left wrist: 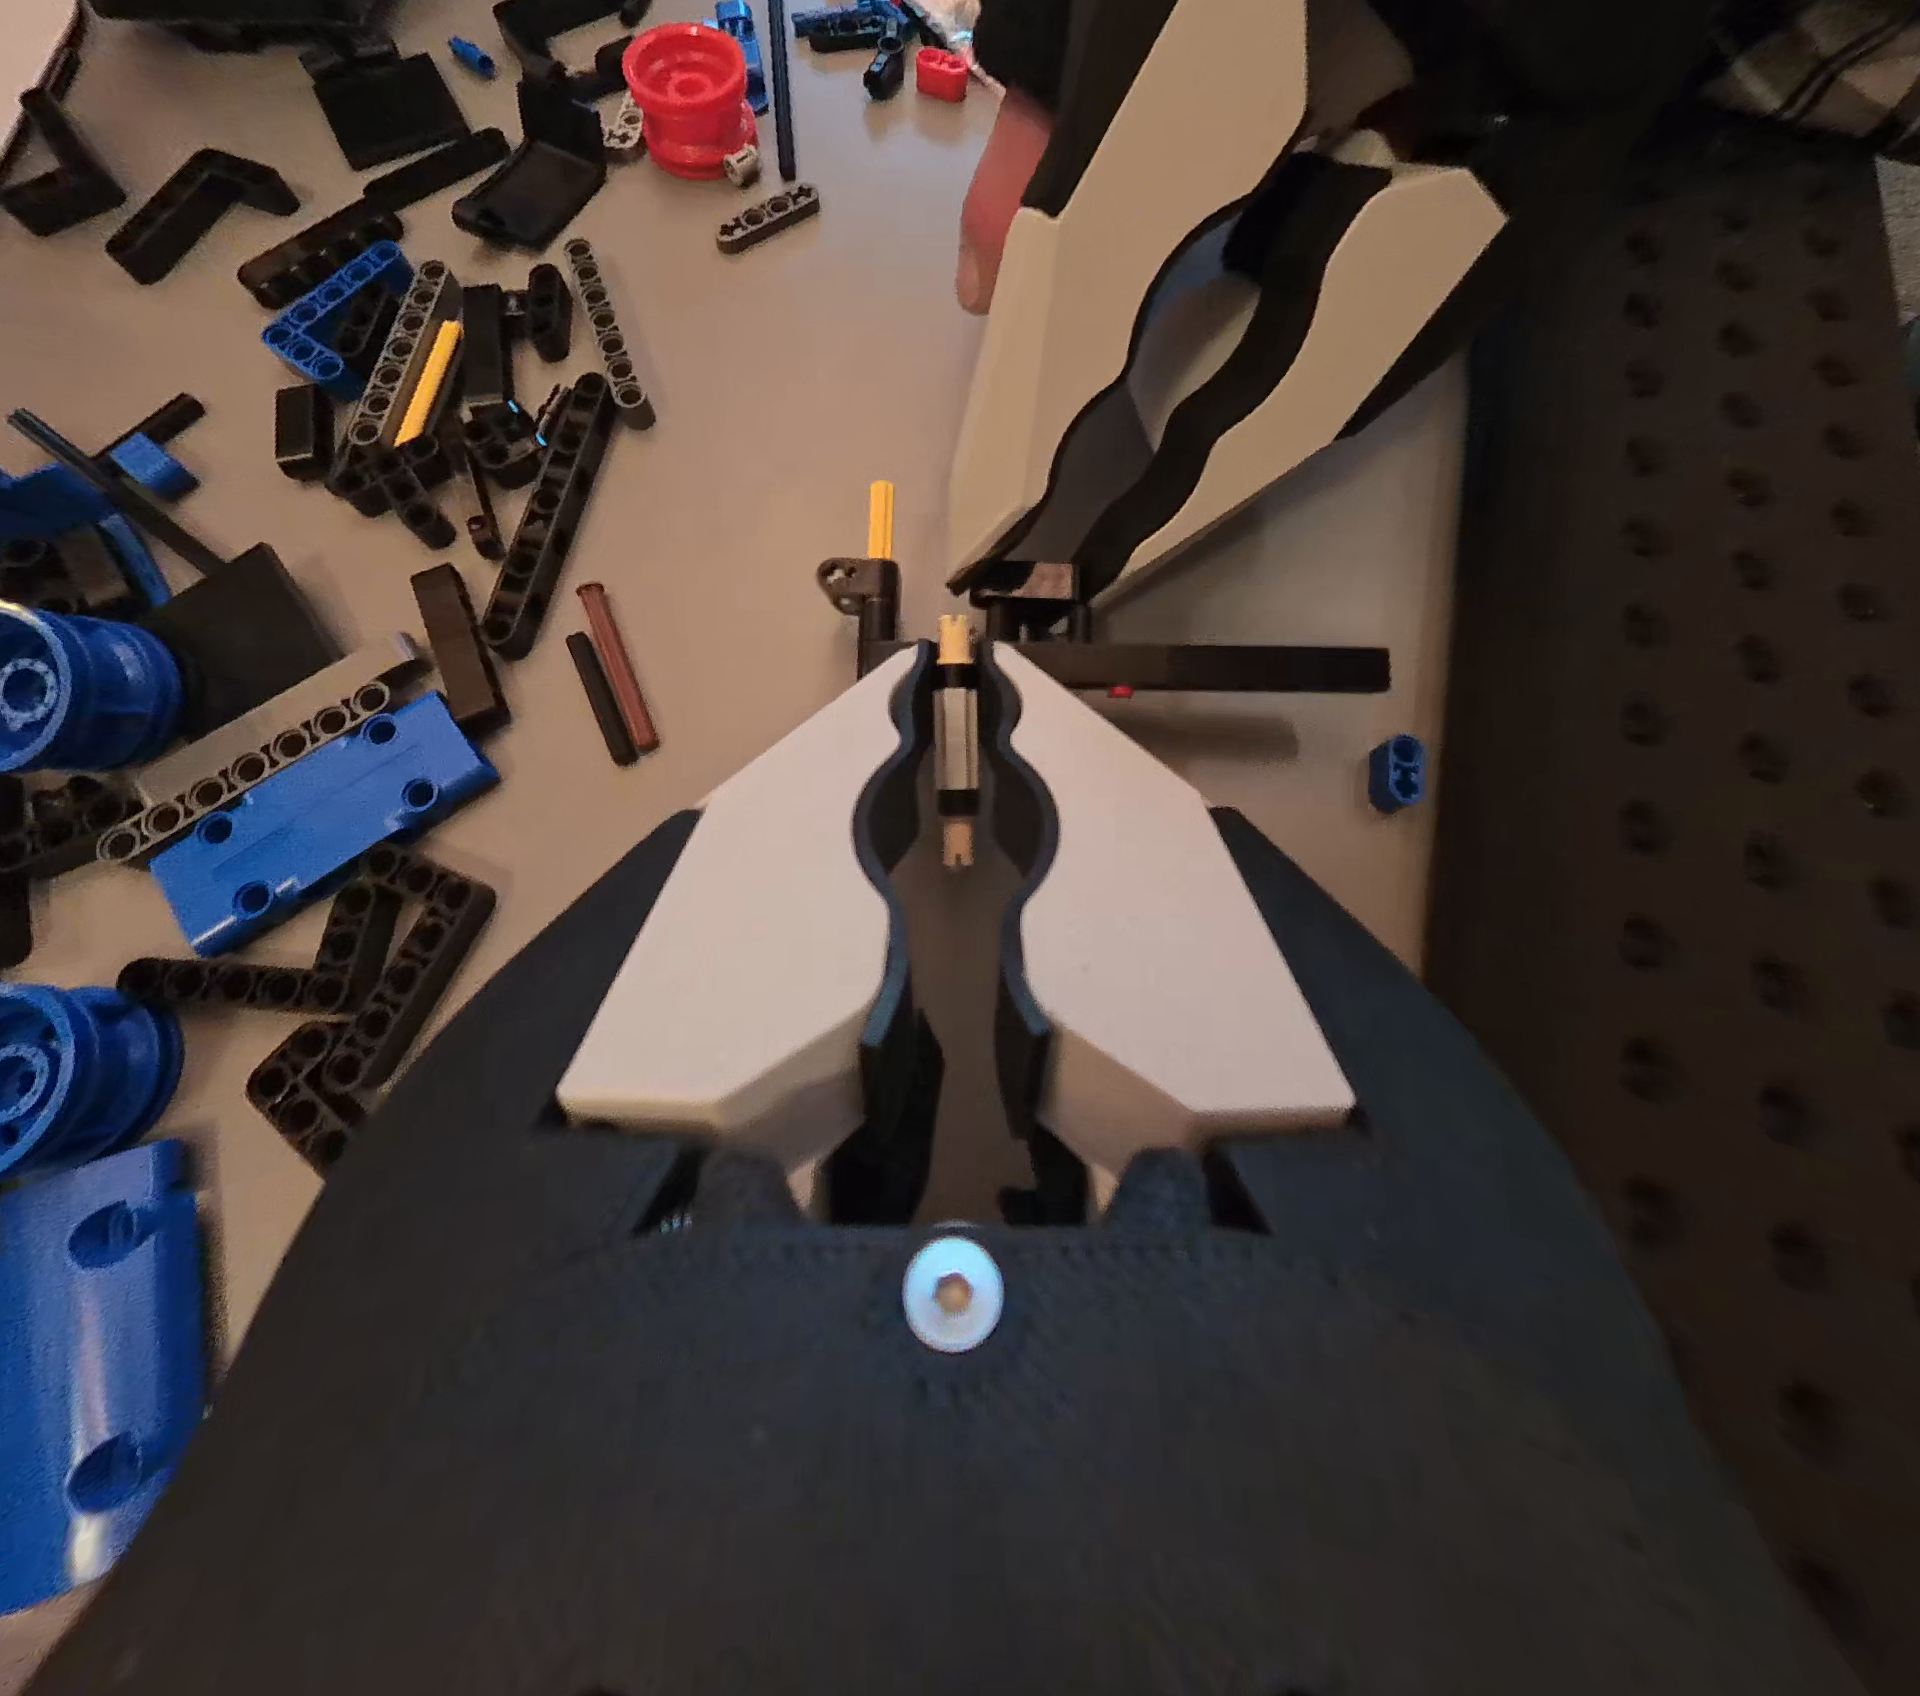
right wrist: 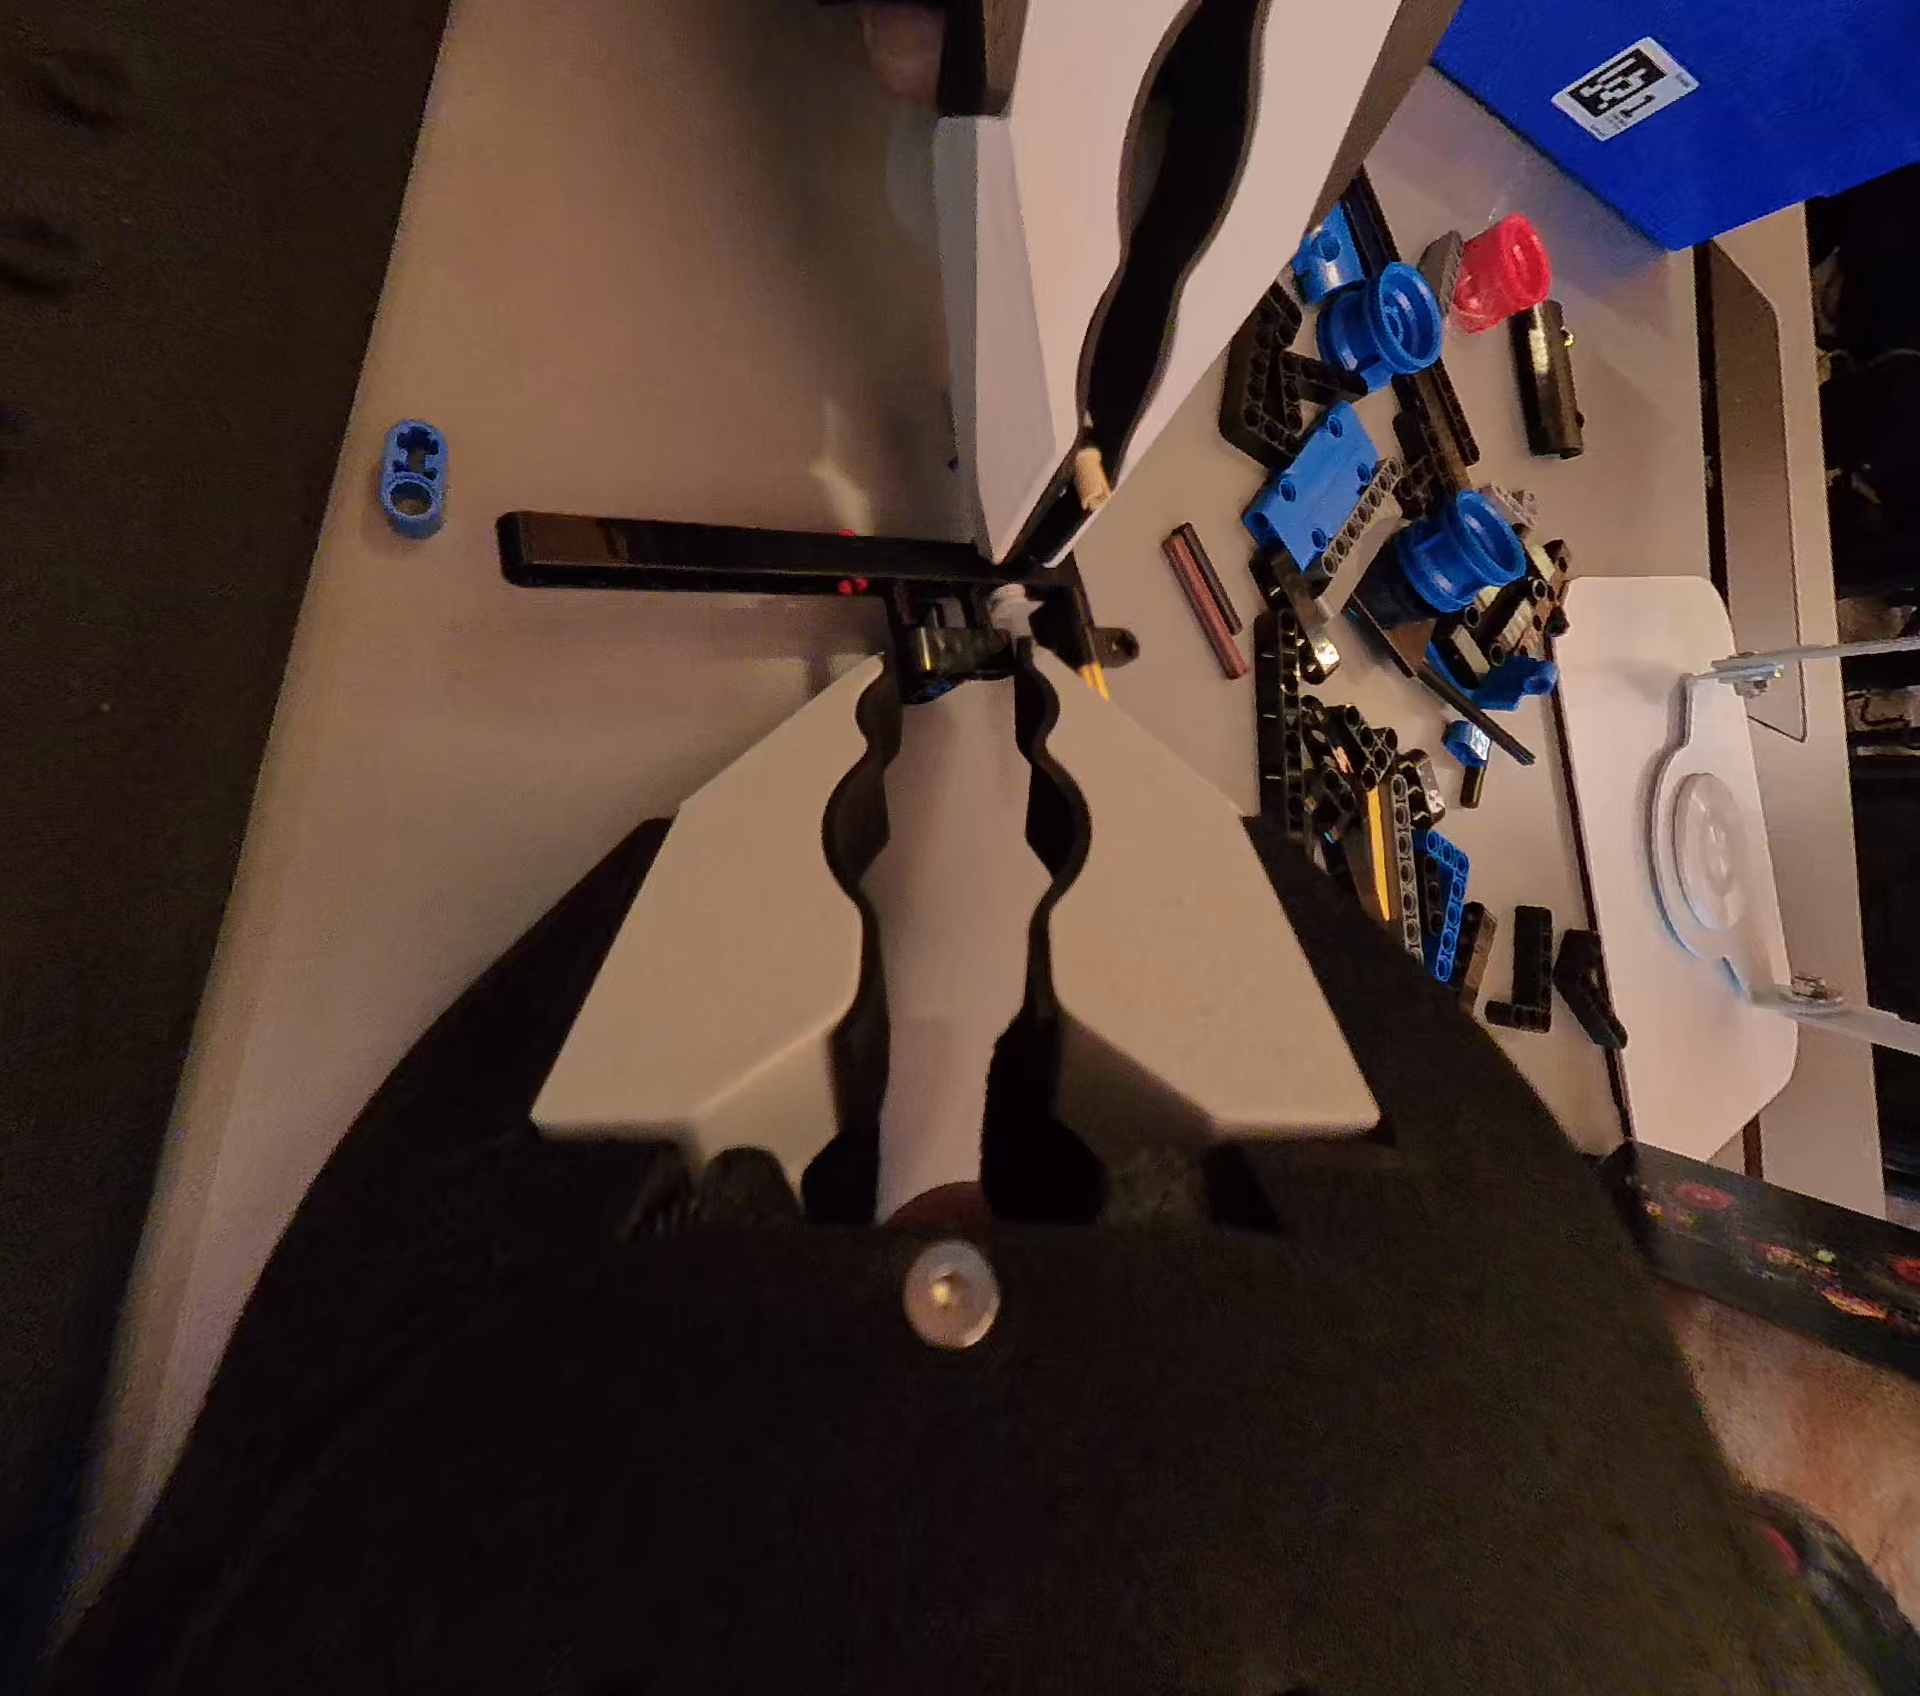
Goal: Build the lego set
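Left jaws: left gripper [left wrist: 956,659] pinches a tan-and-grey pin piece [left wrist: 954,742] lengthwise, tan tip just clear of the fingertips and aimed at 12 o'clock toward the assembly.
Reason for hold: judged to keep the pin in line with a hole in the assembly for insertion.
Right jaws: right gripper [right wrist: 961,659] closes on the black connector cluster [right wrist: 940,644] of the assembly, jaws only part-way together around it.
Reason for hold: judged to brace the assembly against the push of the pin.
Task item: the black assembly with long beam [right wrist: 727,550] sits between the two grippers' tips; in the right wrist view the beam runs out to 9 o'clock. A yellow axle [left wrist: 881,519] stands up from it at 11 o'clock in the left wrist view.
Contact: whether the pin touches the assembly cannot be told.
Near parts: a blue connector [left wrist: 1395,773] lies at 3 o'clock in the left wrist view, near the table edge [left wrist: 1444,711].
Open room: bare table around the beam; little margin toward the edge.
Clutter: a loose parts pile [left wrist: 436,420] fills 9 to 11 o'clock, with a red wheel hub [left wrist: 688,93] beyond.
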The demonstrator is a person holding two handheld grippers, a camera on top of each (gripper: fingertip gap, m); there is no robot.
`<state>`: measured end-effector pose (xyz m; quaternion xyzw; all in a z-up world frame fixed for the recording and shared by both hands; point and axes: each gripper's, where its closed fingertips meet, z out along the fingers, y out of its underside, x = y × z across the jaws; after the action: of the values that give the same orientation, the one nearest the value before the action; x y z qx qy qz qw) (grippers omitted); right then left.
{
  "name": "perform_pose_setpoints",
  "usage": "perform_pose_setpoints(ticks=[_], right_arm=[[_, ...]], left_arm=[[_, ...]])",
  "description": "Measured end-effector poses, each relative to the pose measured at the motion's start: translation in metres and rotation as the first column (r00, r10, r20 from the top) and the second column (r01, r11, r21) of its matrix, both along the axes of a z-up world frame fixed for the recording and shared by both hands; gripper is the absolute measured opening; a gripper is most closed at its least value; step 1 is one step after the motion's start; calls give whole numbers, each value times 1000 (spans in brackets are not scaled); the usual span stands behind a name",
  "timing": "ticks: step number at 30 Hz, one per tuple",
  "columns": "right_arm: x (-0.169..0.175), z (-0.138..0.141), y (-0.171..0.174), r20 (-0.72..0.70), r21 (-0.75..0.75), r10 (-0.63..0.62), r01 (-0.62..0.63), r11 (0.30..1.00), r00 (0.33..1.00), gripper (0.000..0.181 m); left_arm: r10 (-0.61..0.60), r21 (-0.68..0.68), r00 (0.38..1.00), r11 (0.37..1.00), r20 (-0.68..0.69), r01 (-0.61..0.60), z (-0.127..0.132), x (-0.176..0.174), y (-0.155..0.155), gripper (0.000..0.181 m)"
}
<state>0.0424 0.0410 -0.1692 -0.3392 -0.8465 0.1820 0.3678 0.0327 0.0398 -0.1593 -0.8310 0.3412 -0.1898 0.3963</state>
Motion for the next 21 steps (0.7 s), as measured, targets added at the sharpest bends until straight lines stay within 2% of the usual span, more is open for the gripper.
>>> perform_pose_setpoints(ticks=[17, 18, 21], right_arm=[[0, 0, 3, 0, -22, -49, 49, 999, 999, 21], [0, 0, 3, -1, -24, -48, 48, 999, 999, 21], [0, 0, 3, -2, -29, -48, 48, 998, 999, 21]], left_arm=[[56, 53, 998, 997, -17, -55, -1, 2, 8, 6], [49, 45, 999, 998, -8, -49, -1, 3, 8, 8], [35, 23, 999, 999, -13, -35, -4, 6, 5, 41]])
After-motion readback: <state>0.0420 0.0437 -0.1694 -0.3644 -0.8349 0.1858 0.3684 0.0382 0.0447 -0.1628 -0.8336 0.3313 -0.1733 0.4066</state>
